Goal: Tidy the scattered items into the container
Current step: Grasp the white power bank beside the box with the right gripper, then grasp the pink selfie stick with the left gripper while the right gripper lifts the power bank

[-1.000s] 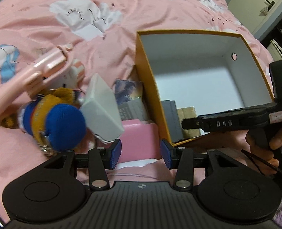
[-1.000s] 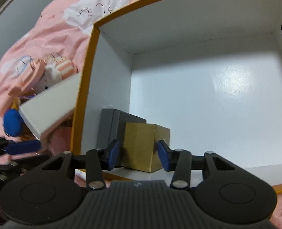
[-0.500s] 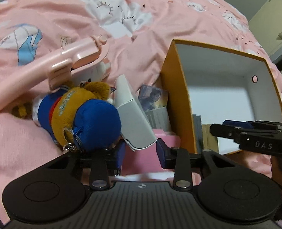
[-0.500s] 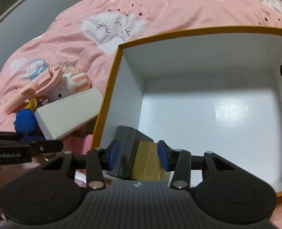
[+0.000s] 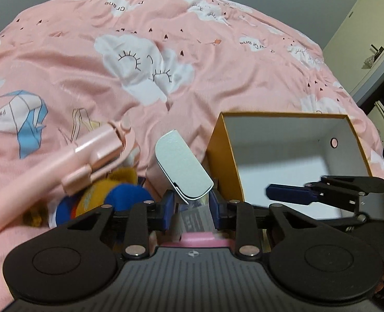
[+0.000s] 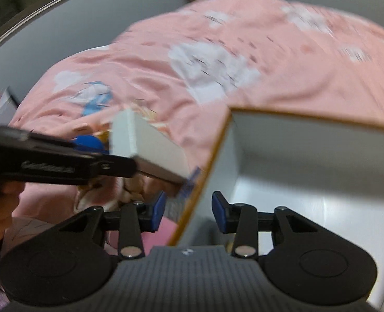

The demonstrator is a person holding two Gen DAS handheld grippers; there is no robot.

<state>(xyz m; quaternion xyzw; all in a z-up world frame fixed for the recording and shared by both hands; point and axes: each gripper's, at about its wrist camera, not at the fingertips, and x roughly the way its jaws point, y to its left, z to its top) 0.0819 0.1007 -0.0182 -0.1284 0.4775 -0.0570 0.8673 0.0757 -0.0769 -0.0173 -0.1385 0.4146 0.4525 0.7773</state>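
Closing around the white case (image 5: 183,169), the left gripper (image 5: 192,208) sits low centre. The right gripper (image 6: 187,211) is closing empty astride the box (image 6: 207,171) wall.

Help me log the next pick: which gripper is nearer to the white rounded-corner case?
Left. The left gripper has the white rounded-corner case between its closing fingers; the right gripper straddles the orange box's wall beside it.

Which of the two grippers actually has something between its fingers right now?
The left gripper: its jaws are closing around the white box. The right gripper has nothing between its fingers, above the orange container's edge.
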